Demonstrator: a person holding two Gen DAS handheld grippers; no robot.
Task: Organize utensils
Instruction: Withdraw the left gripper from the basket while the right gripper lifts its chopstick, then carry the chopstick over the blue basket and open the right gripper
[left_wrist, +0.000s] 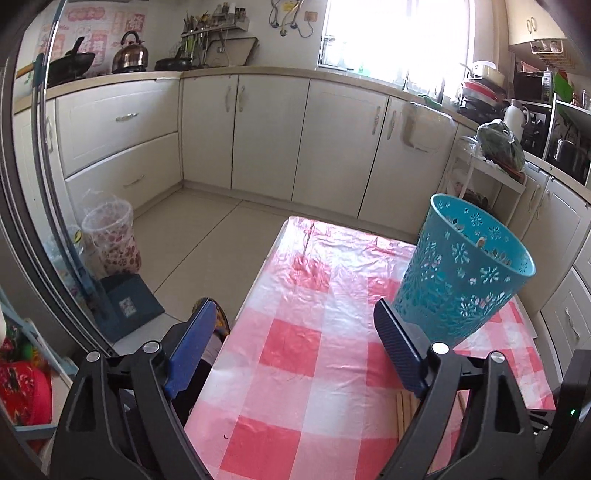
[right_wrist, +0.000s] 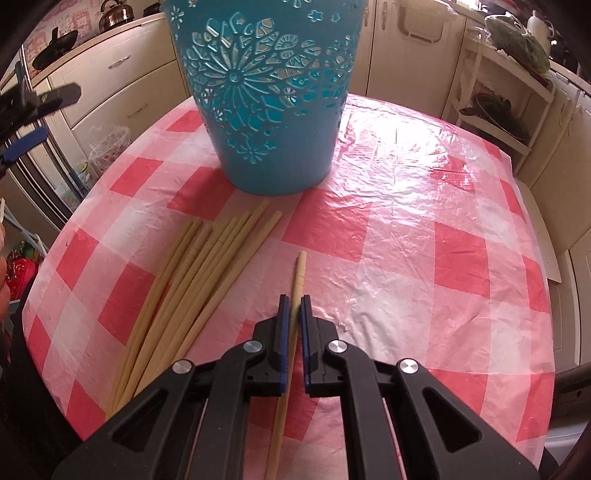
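Your right gripper (right_wrist: 294, 299), low in the middle of its picture, is pinched on one chopstick (right_wrist: 298, 269), and that stick's tip pokes out toward the blue basket (right_wrist: 266, 110) at the top. Your left gripper (left_wrist: 295, 314) has its blue fingers (left_wrist: 192, 347) far apart with nothing between them, over the near left edge of the pink checked table cloth (left_wrist: 314, 295). The other chopsticks (right_wrist: 192, 277) lie in a bunch on the cloth, left of your right gripper, just below the basket.

Cream cabinets (left_wrist: 266, 129), bright window (left_wrist: 395, 33)
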